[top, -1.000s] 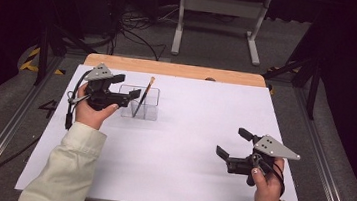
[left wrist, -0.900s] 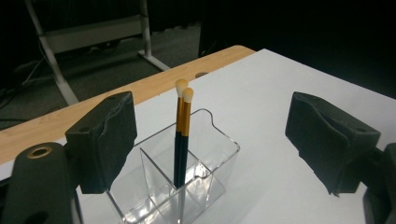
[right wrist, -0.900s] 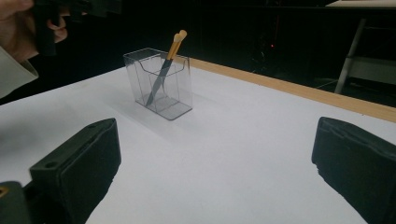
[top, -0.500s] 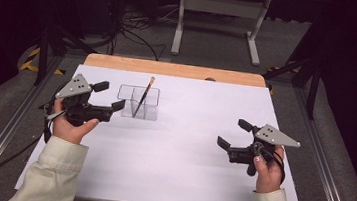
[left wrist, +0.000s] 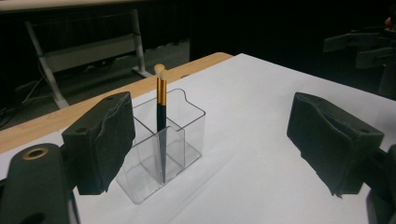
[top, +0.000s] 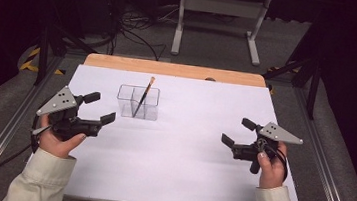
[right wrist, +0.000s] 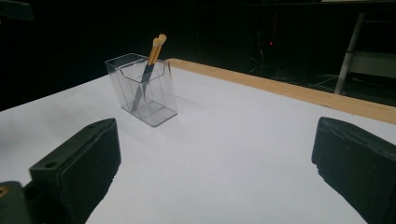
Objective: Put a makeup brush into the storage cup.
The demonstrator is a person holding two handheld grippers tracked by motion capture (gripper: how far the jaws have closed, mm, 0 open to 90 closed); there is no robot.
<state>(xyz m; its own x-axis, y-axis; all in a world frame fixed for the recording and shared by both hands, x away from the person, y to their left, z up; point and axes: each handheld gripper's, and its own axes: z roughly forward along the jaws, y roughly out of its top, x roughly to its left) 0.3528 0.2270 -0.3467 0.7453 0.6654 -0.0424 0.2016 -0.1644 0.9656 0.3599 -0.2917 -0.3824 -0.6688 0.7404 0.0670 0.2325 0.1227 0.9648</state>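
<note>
Left gripper view: own left jaw overlaps clear plastic two-compartment holder [left wrist: 161,151]; gold-and-dark brush [left wrist: 161,119] upright inside. Both grippers, left gripper [top: 96,111] and right gripper [top: 238,132], gape empty.

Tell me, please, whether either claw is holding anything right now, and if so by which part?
Nothing is held. The left claw and the right claw both stand open over the white sheet, apart from the brush standing in the clear holder.

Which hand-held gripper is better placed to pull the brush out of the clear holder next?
Left. The left hand-held gripper sits open just beside the clear holder with the brush; the right hand-held gripper is across the table.
</note>
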